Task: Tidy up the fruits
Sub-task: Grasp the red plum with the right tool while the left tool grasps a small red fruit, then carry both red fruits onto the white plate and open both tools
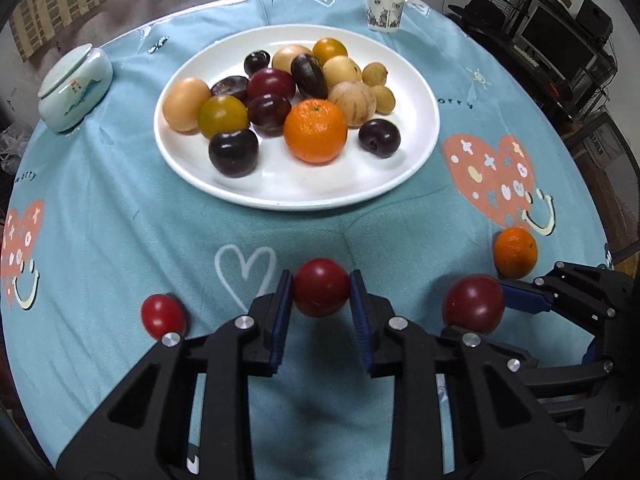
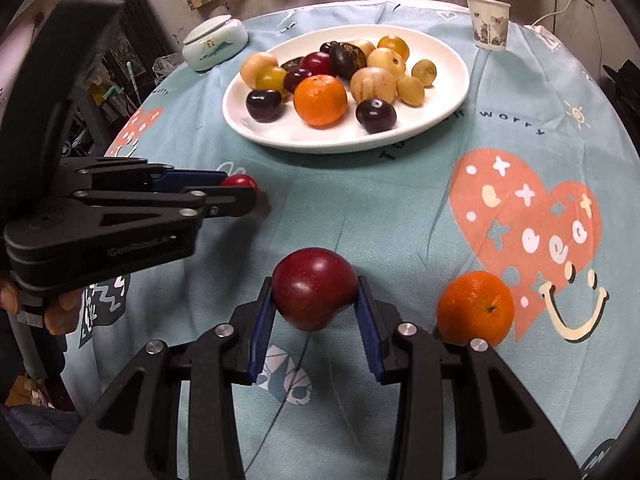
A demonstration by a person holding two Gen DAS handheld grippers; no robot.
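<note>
left gripper (image 1: 322,294): closed on a small red fruit (image 1: 322,293), blue pads pressing both its sides, just above the cloth near the table's front edge.
right gripper (image 2: 316,294): clamped on a larger dark red plum (image 2: 315,288), pads tight against both sides, jaws partly apart around it.
spacing: plum and right gripper just to the right of the left gripper's fruit, not touching.
loose red fruit (image 1: 163,316): on the cloth, left of the left gripper, near but apart.
loose orange (image 2: 475,308): on the cloth just right of the right gripper, at the edge of the pink heart print.
plate (image 1: 416,160): white, oval, mid-table, well beyond both grippers; front part bare.
on the plate: one big orange (image 1: 315,130) near the front, dark plums, red plums, yellow-green and tan round fruits heaped toward the back.
tablecloth (image 1: 120,208): light blue with heart prints and smiley marks.
lidded jar (image 1: 74,88): pale green, far left of the plate.
paper cup (image 1: 384,7): upright at the far edge, right of the plate.
hand (image 2: 60,312): fingers partly visible under the left gripper's handle.
</note>
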